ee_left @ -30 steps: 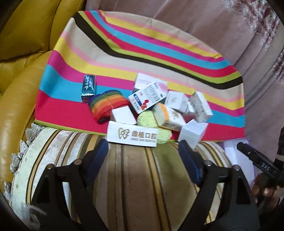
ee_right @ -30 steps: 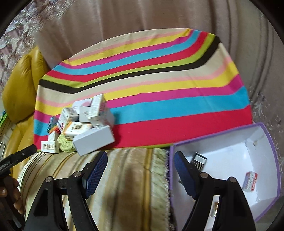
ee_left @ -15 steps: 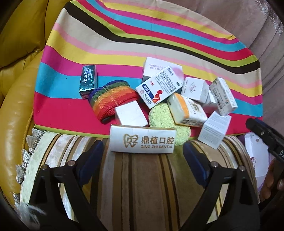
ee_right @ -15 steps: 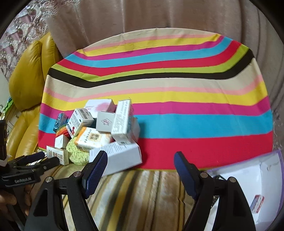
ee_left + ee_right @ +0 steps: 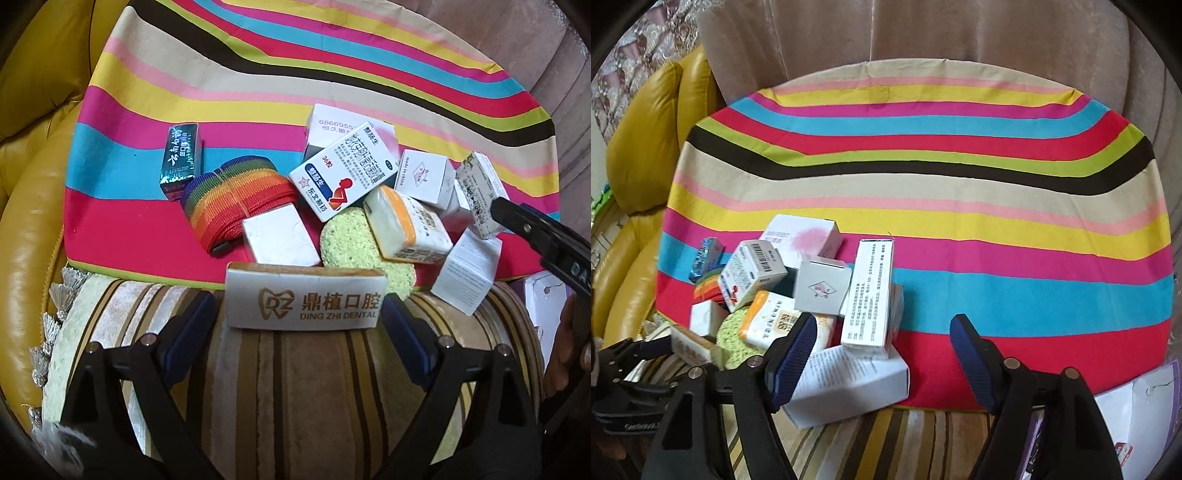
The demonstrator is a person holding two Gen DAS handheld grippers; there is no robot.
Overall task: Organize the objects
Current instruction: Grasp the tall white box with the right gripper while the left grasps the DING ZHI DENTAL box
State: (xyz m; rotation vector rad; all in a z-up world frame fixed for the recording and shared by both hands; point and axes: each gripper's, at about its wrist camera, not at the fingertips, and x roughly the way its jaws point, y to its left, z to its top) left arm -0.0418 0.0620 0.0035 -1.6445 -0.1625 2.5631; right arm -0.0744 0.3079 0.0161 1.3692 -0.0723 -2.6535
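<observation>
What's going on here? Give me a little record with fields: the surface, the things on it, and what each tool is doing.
surface: striped cloth
pile: small boxes, a green sponge, a rainbow strap
left tool: open, straddling the dental box, pads not pressing
right tool: closing, nothing gripped, beside the big white box
bin: purple-edged box at right

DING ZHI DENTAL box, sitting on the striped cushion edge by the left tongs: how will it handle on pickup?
The DING ZHI DENTAL box looks like thin white card, so probably light and somewhat crushable. It spans nearly the whole gap of the open left tongs, so a lengthwise grip leaves little margin. It stands on soft cushion against the green sponge, so a push may tip it.
</observation>
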